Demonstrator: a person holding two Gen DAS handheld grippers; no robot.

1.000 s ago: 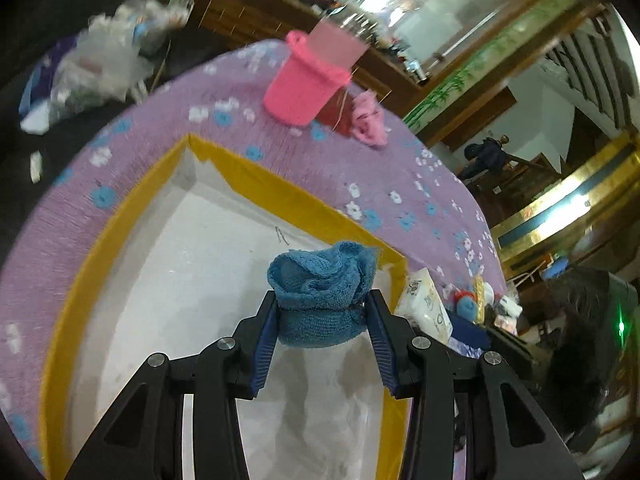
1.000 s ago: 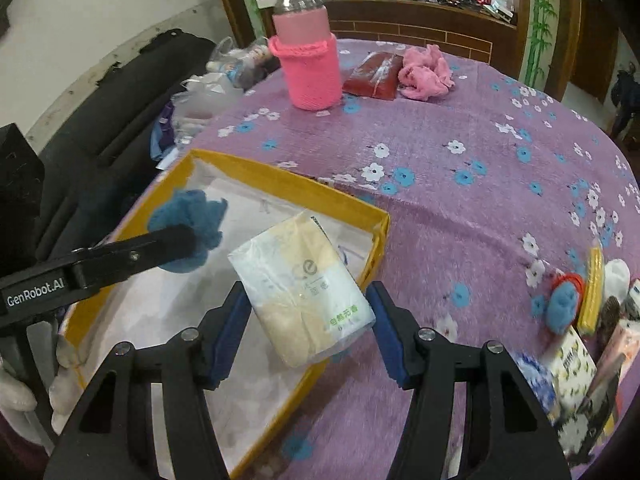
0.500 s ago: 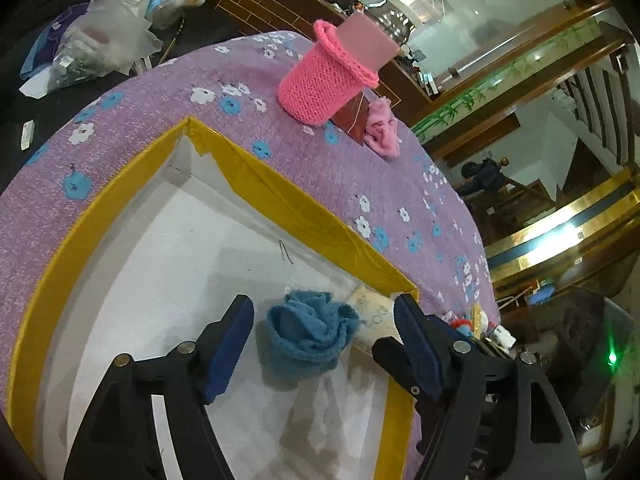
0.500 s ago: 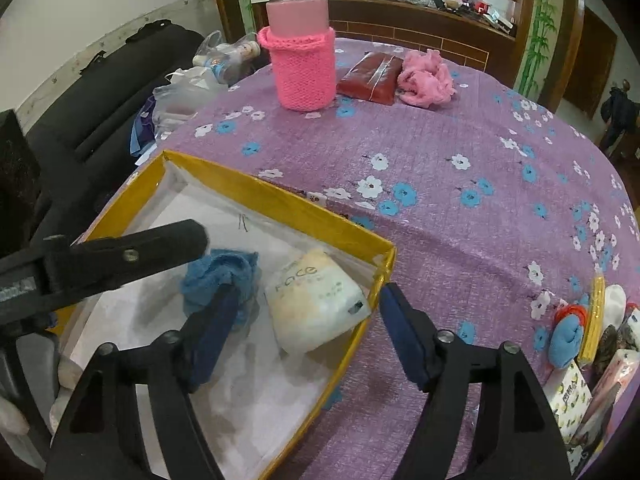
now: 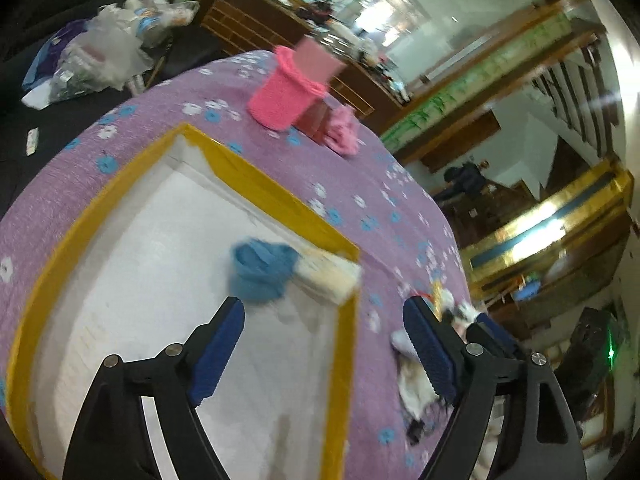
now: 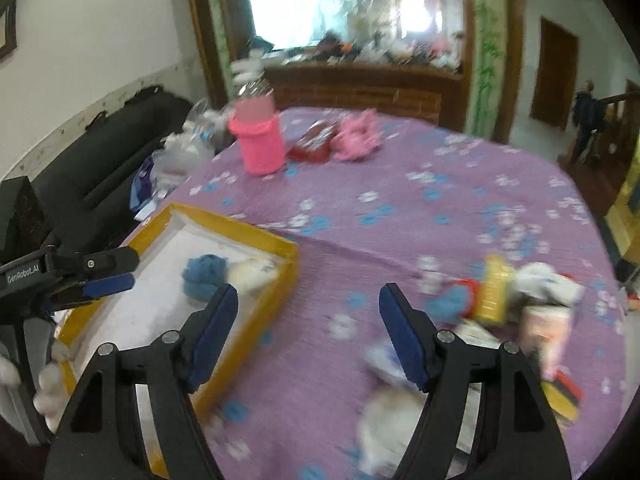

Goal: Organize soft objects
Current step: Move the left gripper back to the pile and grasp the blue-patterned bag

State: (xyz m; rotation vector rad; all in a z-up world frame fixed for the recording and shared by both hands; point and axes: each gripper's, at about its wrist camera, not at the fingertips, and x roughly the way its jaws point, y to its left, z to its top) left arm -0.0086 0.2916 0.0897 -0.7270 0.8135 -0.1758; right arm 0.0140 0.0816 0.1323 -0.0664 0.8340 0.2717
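A blue rolled cloth [image 5: 260, 276] [image 6: 202, 278] and a cream tissue pack [image 5: 328, 278] [image 6: 252, 272] lie side by side in the far right corner of the yellow-rimmed box [image 5: 256, 178] [image 6: 224, 220]. My left gripper [image 5: 324, 344] is open and empty, raised above the box's right rim; it also shows in the right wrist view [image 6: 110, 270]. My right gripper [image 6: 308, 332] is open and empty above the purple cloth, right of the box. A heap of small soft items [image 6: 508, 292] lies to its right.
A bottle in a pink knitted sleeve [image 6: 260, 140] [image 5: 290, 96], a red pouch [image 6: 312, 146] and a pink cloth [image 6: 356, 138] stand at the far side of the round flowered table [image 6: 400, 208]. A black sofa with bags [image 6: 120, 148] lies to the left.
Both grippers let go: the blue cloth and the tissue pack dropped into the box. Both grippers then opened wide, pulled back and swung right toward the heap.
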